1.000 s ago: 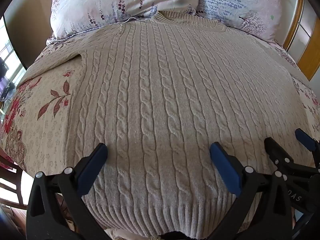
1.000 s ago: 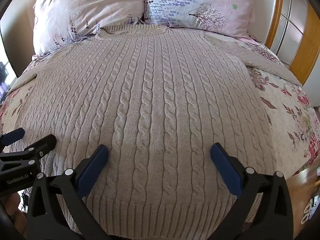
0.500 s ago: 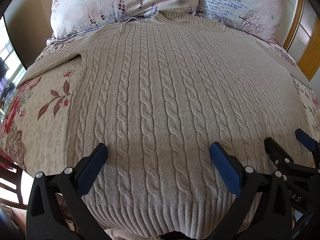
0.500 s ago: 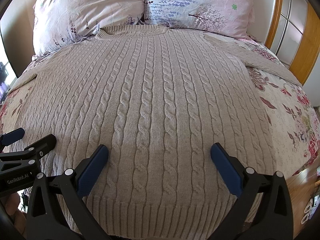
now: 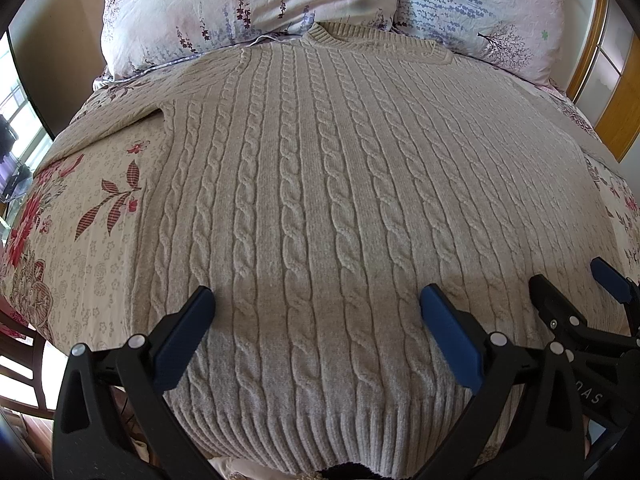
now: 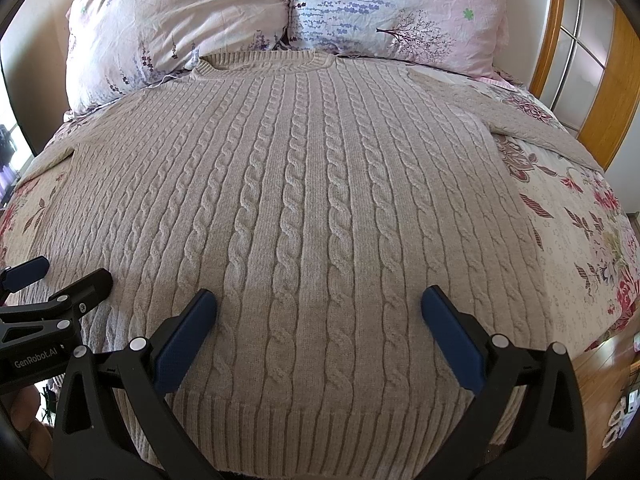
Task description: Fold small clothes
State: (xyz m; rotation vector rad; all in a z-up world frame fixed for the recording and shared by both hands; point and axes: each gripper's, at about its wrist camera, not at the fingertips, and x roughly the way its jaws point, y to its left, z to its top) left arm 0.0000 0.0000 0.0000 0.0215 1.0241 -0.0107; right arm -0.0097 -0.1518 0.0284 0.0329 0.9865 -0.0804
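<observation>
A beige cable-knit sweater (image 5: 320, 200) lies flat and face up on the bed, collar toward the pillows, ribbed hem nearest me; it also fills the right wrist view (image 6: 304, 208). Its sleeves spread out to both sides. My left gripper (image 5: 316, 316) is open and empty, hovering over the left part of the hem. My right gripper (image 6: 318, 316) is open and empty over the right part of the hem. Each gripper shows at the edge of the other's view, the right gripper (image 5: 576, 292) and the left gripper (image 6: 64, 276).
Two floral pillows (image 6: 384, 12) lean at the head of the bed. The floral bedspread (image 5: 80, 216) shows on both sides of the sweater. A wooden-framed door (image 6: 600, 80) stands at the right. A dark wooden chair (image 5: 20, 360) stands at the lower left.
</observation>
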